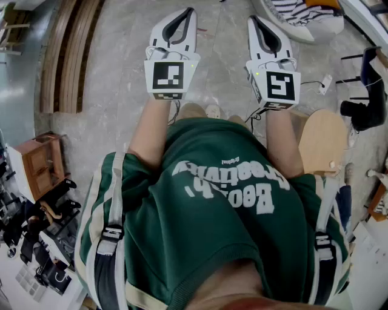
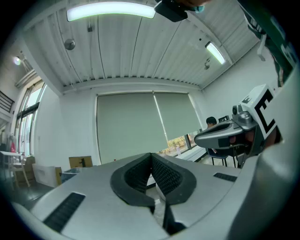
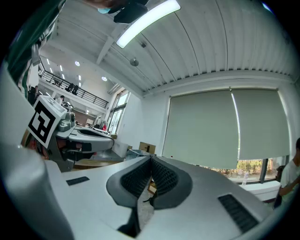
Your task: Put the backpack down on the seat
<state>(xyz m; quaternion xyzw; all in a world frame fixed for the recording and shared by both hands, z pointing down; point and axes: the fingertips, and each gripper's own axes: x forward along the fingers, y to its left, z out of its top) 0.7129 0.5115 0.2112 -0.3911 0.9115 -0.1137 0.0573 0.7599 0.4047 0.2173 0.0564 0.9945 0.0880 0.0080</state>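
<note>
While the backpack (image 1: 113, 225) hangs on the shoulders at the frame's bottom, the left gripper (image 1: 187, 14) and right gripper (image 1: 254, 20) point away, jaws closed and empty. The seat (image 1: 322, 142) lies nearer the right.

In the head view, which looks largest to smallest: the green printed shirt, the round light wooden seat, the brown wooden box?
1. Green printed shirt, nearest the camera.
2-3. Round light wooden seat and brown wooden box look alike.

text | green shirt (image 1: 224, 200): white print, upside down, reads about "Beach Creativity" | smaller line: illegible
</note>
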